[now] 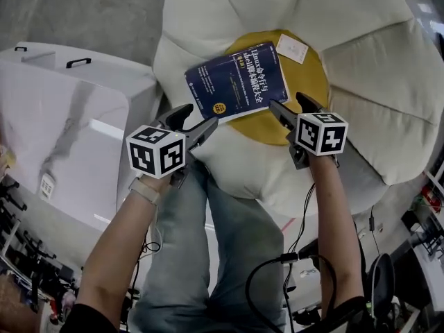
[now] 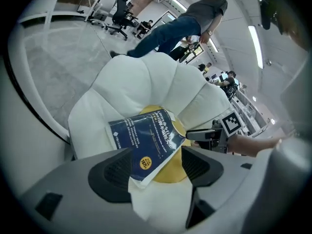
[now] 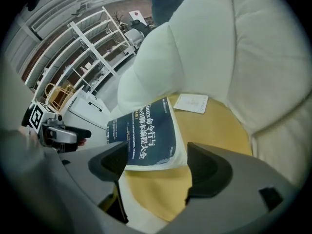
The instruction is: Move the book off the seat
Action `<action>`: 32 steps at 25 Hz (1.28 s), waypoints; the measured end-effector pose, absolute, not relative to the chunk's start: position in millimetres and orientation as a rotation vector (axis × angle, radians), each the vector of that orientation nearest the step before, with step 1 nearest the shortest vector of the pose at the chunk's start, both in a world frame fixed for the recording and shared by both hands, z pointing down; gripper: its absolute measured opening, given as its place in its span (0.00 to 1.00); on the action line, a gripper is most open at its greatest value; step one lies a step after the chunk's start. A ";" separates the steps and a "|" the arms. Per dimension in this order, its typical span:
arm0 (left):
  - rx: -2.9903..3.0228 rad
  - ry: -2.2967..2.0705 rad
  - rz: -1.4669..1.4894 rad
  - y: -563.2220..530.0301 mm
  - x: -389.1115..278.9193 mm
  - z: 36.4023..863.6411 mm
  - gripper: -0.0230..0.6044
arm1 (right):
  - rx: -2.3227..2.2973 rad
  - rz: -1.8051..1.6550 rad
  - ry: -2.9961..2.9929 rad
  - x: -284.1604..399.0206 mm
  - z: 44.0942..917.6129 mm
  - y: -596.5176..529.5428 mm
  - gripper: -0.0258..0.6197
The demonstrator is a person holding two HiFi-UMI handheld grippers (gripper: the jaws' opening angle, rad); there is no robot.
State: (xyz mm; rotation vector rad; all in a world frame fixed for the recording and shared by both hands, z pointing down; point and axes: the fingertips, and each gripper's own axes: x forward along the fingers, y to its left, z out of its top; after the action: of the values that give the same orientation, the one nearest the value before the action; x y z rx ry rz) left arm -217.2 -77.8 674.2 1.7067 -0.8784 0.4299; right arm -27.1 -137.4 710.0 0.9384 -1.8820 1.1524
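A dark blue book [image 1: 236, 80] lies flat on the yellow centre [image 1: 309, 82] of a white, flower-shaped seat [image 1: 361, 68]. A small white card [image 1: 292, 48] lies beside the book's far corner. My left gripper [image 1: 198, 118] hovers at the book's near-left corner with its jaws open. In the left gripper view the book [image 2: 146, 135] shows between and beyond the open left gripper [image 2: 156, 155]. My right gripper [image 1: 288, 103] is open at the book's near-right edge. The right gripper view has the book [image 3: 146, 135] just ahead of the right gripper [image 3: 156, 152]. Neither gripper's pads press on it.
A white box with black handles [image 1: 69, 116] stands to the left of the seat. Black cables [image 1: 291, 269] run over the floor by my legs. A person [image 2: 180, 28] walks behind the seat, with office chairs [image 2: 119, 13] farther back. White shelving [image 3: 92, 57] stands beyond the seat.
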 end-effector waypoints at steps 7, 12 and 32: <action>1.640 -0.895 0.412 -77.4 -230.4 722.2 0.51 | 0.939 1.257 -1.819 -21.0 757.2 -135.8 0.60; 1.625 -0.884 0.420 -79.7 -227.0 748.9 0.52 | 0.967 1.347 -1.829 -19.4 778.1 -133.3 0.60; 1.508 -0.930 0.320 -90.2 -218.0 787.5 0.53 | 1.037 1.706 -1.946 -25.8 764.3 -137.5 0.36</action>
State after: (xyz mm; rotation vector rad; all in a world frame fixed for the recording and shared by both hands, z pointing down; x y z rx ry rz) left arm -218.0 -90.2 787.5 1.5077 -0.9298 0.3200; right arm -25.8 -137.5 764.3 1.0369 -1.9464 1.7055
